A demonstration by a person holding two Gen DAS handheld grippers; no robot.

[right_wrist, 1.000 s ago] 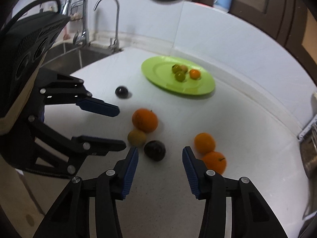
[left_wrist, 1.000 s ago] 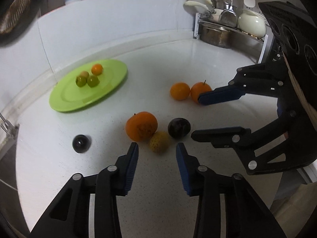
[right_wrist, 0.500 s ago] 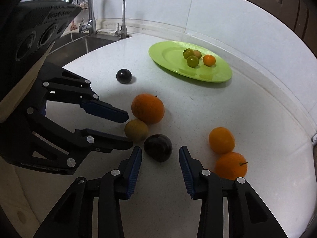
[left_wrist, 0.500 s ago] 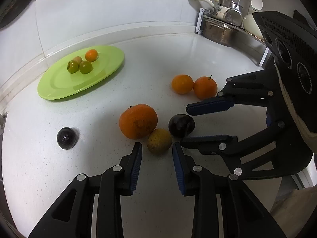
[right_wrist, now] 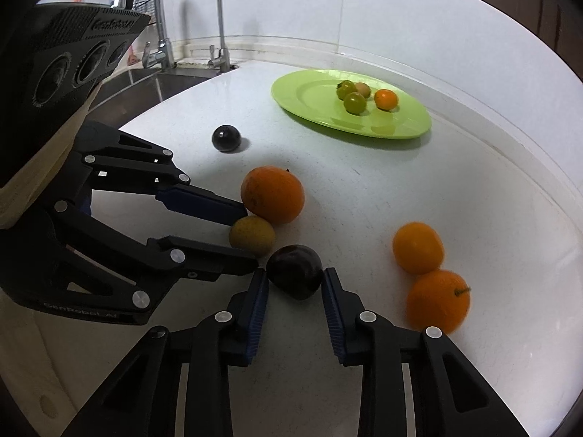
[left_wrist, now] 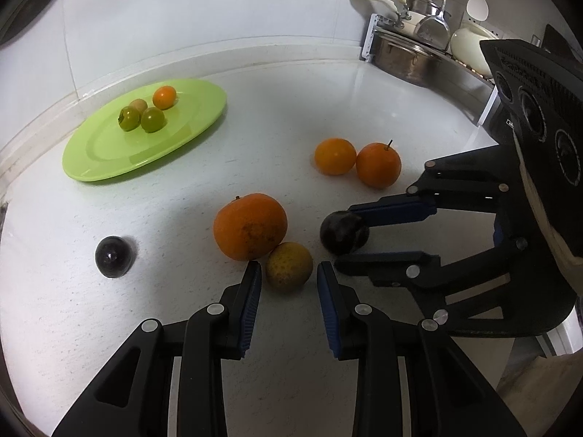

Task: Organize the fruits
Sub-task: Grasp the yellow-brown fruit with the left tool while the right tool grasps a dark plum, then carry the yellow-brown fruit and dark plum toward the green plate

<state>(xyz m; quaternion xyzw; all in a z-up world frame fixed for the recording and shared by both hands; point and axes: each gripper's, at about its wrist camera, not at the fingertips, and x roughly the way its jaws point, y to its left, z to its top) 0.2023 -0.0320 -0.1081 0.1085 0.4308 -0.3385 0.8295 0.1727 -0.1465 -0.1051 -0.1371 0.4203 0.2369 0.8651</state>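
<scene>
Steel sink (right_wrist: 153,83) – right view only; pot rack (left_wrist: 419,54) – left.

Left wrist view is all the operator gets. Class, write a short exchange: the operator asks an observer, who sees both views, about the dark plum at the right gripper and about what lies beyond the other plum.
Operator: The right gripper hides part of the dark plum. Is it between both pads?
Observer: Yes. In the right wrist view it sits between the two blue pads, with the jaws open about its width.
Operator: What lies beyond the other plum?
Observer: A sink with two faucets, just past the edge of the counter.
</scene>
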